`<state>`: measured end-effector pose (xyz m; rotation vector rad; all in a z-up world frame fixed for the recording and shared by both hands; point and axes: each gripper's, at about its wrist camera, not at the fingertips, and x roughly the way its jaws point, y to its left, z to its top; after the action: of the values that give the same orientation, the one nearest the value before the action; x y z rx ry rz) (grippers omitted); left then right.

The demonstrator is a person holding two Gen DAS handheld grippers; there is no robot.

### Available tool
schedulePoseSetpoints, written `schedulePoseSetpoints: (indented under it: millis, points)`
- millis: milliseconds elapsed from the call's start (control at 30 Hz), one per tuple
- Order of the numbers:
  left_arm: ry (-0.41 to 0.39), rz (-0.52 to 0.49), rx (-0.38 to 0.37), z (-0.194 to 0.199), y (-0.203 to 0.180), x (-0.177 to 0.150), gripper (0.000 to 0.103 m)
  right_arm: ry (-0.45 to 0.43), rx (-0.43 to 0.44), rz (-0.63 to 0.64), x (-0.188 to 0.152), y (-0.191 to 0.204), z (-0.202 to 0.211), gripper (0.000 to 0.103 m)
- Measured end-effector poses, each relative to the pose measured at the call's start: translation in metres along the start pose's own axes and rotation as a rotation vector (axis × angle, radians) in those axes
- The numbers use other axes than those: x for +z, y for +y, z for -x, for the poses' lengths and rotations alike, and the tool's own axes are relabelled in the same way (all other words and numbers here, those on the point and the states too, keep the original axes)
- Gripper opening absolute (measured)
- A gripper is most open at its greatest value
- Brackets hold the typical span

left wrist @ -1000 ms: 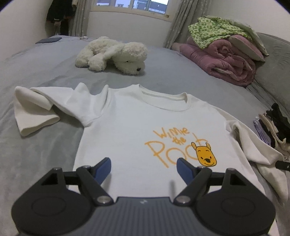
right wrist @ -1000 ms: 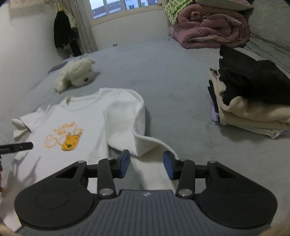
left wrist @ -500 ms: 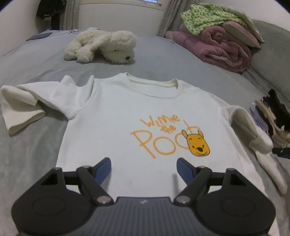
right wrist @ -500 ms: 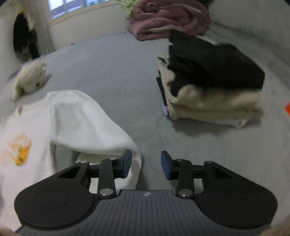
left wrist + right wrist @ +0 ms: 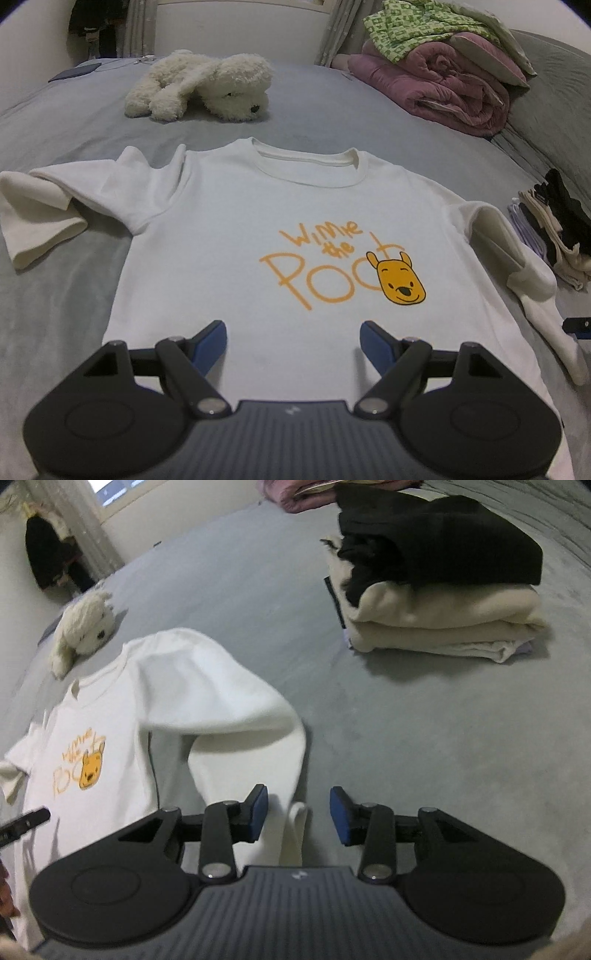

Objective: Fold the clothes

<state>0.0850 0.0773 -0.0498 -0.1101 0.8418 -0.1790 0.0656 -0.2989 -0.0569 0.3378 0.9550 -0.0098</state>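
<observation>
Sweatshirt (image 5: 236, 258) lies flat on bed (image 5: 74, 295) (print up); both hand-held grippers, left (image 5: 293, 341) and right (image 5: 298, 814), gape empty.

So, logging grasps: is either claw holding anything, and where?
Nothing is held: the left claw and right claw are both open over the white shirt.

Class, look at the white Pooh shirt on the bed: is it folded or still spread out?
Mostly spread. The shirt lies flat, print up, collar showing. Only its sleeves are bent: one doubled back at the cuff, the other sleeve arched beside the body.
</observation>
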Motion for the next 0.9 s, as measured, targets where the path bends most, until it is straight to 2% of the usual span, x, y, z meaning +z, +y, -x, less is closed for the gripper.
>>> schedulePoseSetpoints:
  millis: [100,167,267,433,500,533,567,667,733,900]
  points:
    - [0.001,0.0,0.0,0.0,0.0,0.0,0.081,-0.011,-0.005,-0.012,0.002,-0.003,0.004,0.041]
    - [0.003,-0.002,0.0,-0.001,0.0,0.0,0.081,-0.012,0.023,-0.039,0.004,-0.009,0.008,0.041]
    - [0.008,-0.004,0.002,-0.002,0.0,0.0,0.081,0.029,0.081,-0.057,0.004,-0.012,0.01,0.037]
    - [0.012,-0.004,0.004,-0.002,-0.001,0.0,0.081,0.107,0.107,-0.007,0.002,-0.002,0.009,0.031]
    - [0.013,-0.001,0.001,-0.002,-0.002,0.001,0.081,0.143,0.104,0.031,0.002,0.004,0.008,0.021]
    - [0.014,0.0,0.0,-0.002,-0.003,0.001,0.081,0.152,0.104,0.037,0.001,0.004,0.007,0.008]
    - [0.014,0.002,-0.001,-0.002,-0.003,0.002,0.081,0.161,0.104,0.042,0.001,0.005,0.007,0.002]
    - [0.009,0.006,-0.009,-0.001,-0.004,0.003,0.081,0.14,0.112,0.058,0.003,0.006,0.018,0.002]
    - [0.006,0.006,-0.012,0.0,-0.004,0.004,0.081,0.113,0.105,0.067,0.008,0.006,0.029,0.002]
    - [0.011,0.0,-0.009,0.001,-0.003,0.003,0.081,0.073,-0.021,0.097,0.032,-0.006,0.036,0.002]
